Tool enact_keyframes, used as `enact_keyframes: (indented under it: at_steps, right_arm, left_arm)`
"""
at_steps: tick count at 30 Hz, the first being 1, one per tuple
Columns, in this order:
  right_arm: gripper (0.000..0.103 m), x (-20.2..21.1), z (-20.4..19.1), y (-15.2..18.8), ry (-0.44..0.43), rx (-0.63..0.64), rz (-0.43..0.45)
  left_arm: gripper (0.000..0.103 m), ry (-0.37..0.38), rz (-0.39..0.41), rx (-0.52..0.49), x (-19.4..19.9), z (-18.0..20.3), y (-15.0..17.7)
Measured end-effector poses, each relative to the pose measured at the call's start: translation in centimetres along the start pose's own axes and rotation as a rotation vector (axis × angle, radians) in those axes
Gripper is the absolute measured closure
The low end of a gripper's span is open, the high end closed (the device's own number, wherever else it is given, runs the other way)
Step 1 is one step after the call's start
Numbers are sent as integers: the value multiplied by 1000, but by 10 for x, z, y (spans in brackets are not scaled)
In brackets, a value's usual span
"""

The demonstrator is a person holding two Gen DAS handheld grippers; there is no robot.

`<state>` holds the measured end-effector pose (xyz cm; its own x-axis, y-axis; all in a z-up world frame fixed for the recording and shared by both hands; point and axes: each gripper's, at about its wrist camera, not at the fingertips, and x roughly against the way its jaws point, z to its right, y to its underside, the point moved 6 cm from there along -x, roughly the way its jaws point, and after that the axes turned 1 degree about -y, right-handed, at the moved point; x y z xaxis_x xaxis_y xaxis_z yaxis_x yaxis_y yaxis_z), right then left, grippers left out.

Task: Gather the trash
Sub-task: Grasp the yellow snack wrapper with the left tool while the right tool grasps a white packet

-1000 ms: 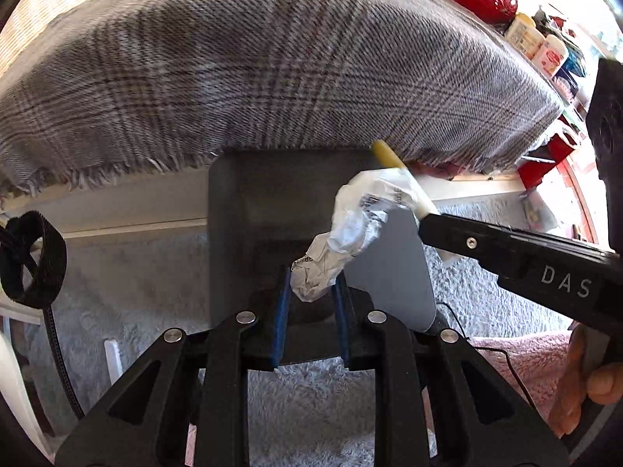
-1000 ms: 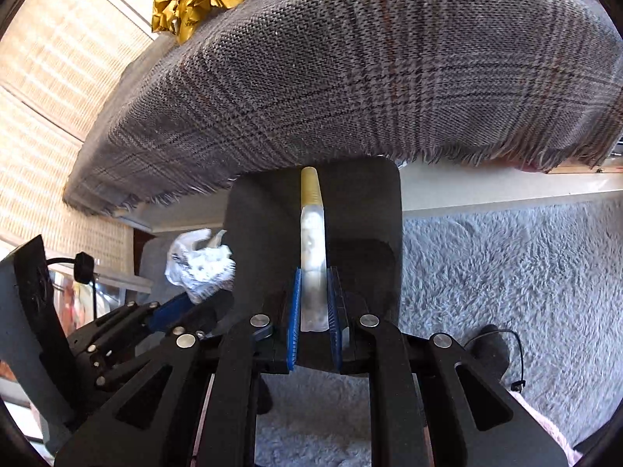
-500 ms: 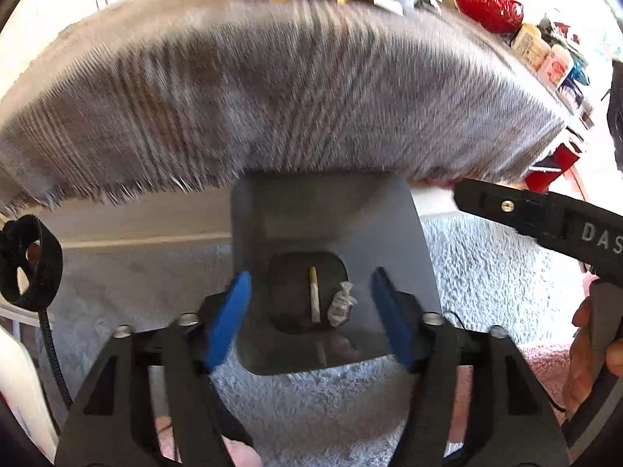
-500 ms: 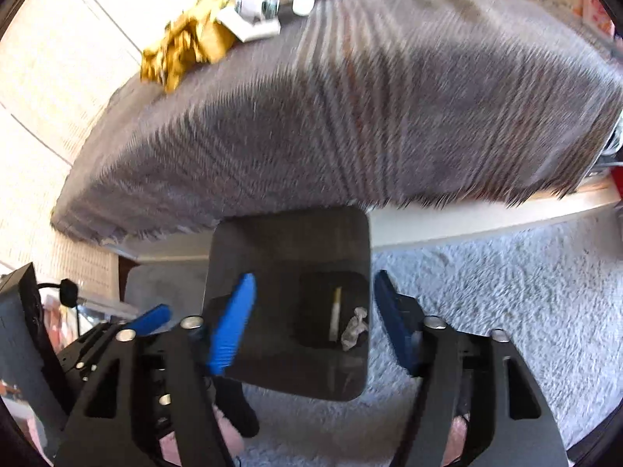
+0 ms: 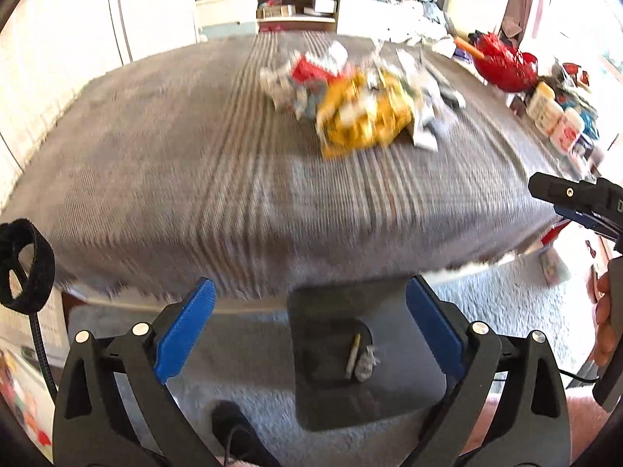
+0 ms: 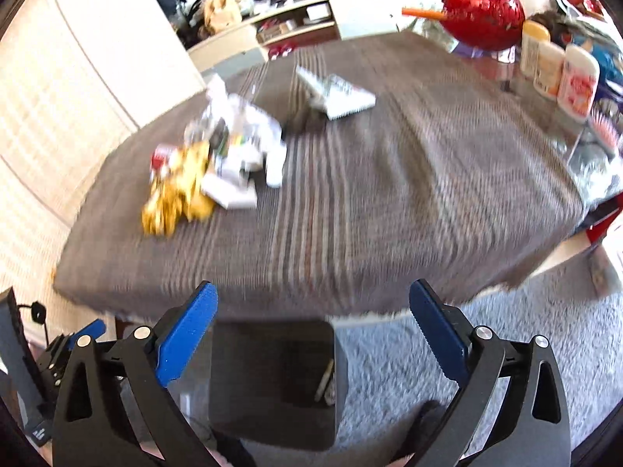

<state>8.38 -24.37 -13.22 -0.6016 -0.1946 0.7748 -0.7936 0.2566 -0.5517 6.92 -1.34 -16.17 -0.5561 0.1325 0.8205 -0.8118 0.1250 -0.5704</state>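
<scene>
1. The left gripper [image 5: 309, 313] is filling the bottom of the left wrist view, its blue pads [image 5: 187, 327] standing far apart; its jaws are opening and nothing is sitting between them.
2. The right gripper [image 6: 311, 319] is filling the bottom of the right wrist view in the same way, blue pads [image 6: 436, 330] spread wide; its jaws are opening too, with nothing between them.
3. A dark grey bin [image 5: 331, 397] is standing on the pale shaggy rug [image 5: 518, 299] at the lower middle of the left wrist view, just in front of the table edge.
4. Inside the bin, a yellow-tipped stick [image 5: 353, 356] and a crumpled white wrapper [image 5: 368, 362] are lying side by side on the bottom.
5. In the right wrist view the bin [image 6: 249, 381] is showing between the two pads, with the stick [image 6: 324, 379] leaning at its right inner wall.
6. A grey plaid cloth [image 5: 175, 163] is covering the table and taking up the middle of both views, blurred.
7. A heap of trash [image 5: 362, 105] is lying on the cloth at the upper middle of the left wrist view: a yellow wrapper in front, red and white scraps behind it.
8. In the right wrist view the same heap [image 6: 210, 167] is sitting at the centre left, with a white packet [image 6: 338, 95] lying apart from it, higher up.
9. A red bowl [image 6: 483, 15] and white bottles [image 6: 560, 74] are standing at the upper right.
10. The right gripper [image 5: 576, 202] is also reaching in from the right edge of the left wrist view, with a person's hand [image 5: 601, 323] on the handle below it.
</scene>
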Motion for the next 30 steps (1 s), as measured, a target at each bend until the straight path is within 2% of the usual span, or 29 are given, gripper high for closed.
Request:
enact_keyframes:
  at_steps: [5, 12, 20, 28, 30]
  right_arm:
    - [4, -10, -8, -38, -20, -10, 13]
    - [4, -31, -21, -84, -42, -5, 29]
    - [5, -73, -40, -112, -91, 11, -3]
    - [29, -113, -50, -110, -127, 26, -68]
    - [44, -118, -51, -108, -138, 25, -80]
  left_arm:
    - [10, -5, 42, -8, 2, -3, -43]
    - [10, -4, 65, -59, -17, 9, -91]
    - [10, 48, 33, -65, -51, 26, -105]
    - [11, 71, 24, -88, -70, 28, -109]
    - [16, 83, 24, -96, -73, 29, -112]
